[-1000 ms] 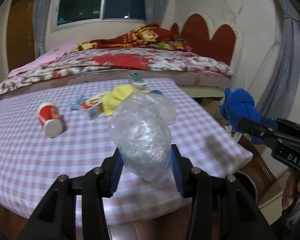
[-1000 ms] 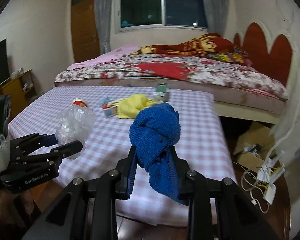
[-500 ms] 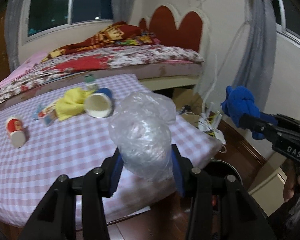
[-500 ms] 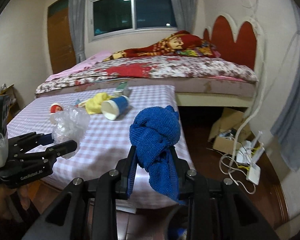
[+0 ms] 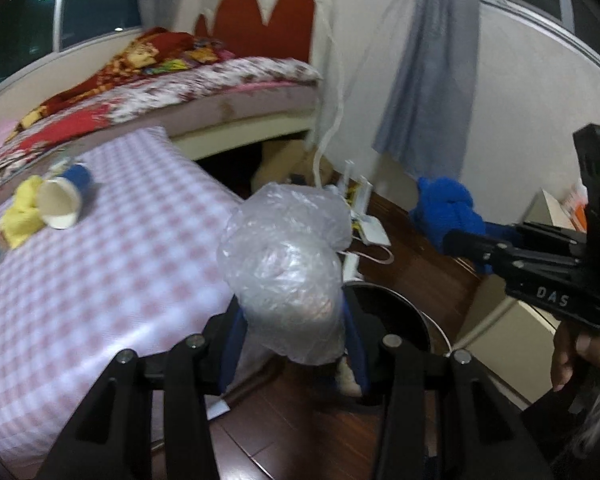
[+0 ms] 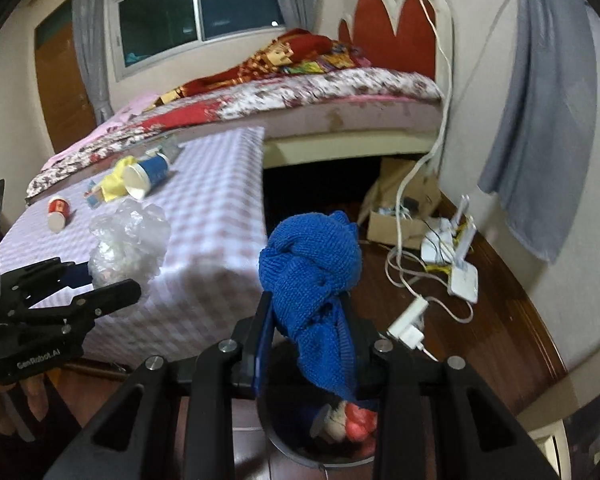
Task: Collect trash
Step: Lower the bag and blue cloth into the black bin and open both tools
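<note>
My left gripper (image 5: 292,332) is shut on a crumpled clear plastic bag (image 5: 284,264), held past the corner of the checked mattress (image 5: 100,272) above the floor. My right gripper (image 6: 306,340) is shut on a knotted blue knit cloth (image 6: 312,268), which hangs over a round black trash bin (image 6: 324,440) holding a few scraps. That bin (image 5: 400,320) also shows just behind the bag. Each gripper appears in the other view, the left gripper (image 6: 100,276) with its bag (image 6: 128,236) and the right gripper (image 5: 456,236) with its cloth (image 5: 448,208). A blue paper cup (image 5: 66,196), a yellow cloth (image 5: 20,212) and a red cup (image 6: 58,212) lie on the mattress.
A bed with a floral cover (image 6: 300,92) and red headboard (image 6: 388,36) stands behind. Cables, white adapters (image 6: 456,268) and a cardboard box (image 6: 404,208) litter the wooden floor by the wall. A grey curtain (image 6: 540,120) hangs at the right.
Both grippers have swung right and down, off the checked mattress toward the floor, keeping the plastic bag and blue cloth. The black bin has come into view beneath them.
</note>
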Motion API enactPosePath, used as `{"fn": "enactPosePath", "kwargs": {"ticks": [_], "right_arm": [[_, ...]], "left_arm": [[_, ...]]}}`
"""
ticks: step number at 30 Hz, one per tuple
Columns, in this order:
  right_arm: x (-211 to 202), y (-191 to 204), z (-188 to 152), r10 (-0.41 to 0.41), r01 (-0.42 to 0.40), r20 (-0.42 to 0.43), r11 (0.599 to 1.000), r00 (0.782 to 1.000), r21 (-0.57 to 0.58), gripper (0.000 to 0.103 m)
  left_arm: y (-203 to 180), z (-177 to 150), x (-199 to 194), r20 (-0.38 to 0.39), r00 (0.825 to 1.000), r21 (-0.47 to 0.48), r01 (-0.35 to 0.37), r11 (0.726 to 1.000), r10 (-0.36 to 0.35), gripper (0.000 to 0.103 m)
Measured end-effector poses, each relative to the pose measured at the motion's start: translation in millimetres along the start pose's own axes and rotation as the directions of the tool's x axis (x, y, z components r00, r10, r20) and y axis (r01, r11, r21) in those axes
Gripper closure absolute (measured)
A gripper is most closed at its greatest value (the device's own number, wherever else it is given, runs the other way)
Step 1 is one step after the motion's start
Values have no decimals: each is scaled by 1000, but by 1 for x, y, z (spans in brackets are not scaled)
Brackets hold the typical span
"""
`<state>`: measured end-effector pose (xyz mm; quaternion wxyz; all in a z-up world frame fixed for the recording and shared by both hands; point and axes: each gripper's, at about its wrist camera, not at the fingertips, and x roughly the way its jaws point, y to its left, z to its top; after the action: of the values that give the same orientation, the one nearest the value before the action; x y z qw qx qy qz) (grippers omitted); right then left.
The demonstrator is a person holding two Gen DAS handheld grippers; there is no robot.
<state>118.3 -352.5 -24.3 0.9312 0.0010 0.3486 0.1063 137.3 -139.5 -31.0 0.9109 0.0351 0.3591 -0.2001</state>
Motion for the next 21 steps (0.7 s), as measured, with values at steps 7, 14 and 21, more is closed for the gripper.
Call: {"fn": "enactPosePath", "kwargs": {"ticks": [7, 14, 21], "right_arm": [[15, -33, -32, -28, 31, -91, 999, 995, 36, 71], [44, -49, -58, -20, 29, -204, 999, 979, 38, 71], [74, -56, -76, -10, 20, -289, 999, 957, 31, 71]], "left_arm": [[-34, -13, 29, -84, 994, 35, 69, 997, -66, 57], [-48, -31, 70, -205, 970, 14, 138, 990, -132, 57], [-53, -43, 98, -275, 950, 1, 158, 988, -151, 57]]}}
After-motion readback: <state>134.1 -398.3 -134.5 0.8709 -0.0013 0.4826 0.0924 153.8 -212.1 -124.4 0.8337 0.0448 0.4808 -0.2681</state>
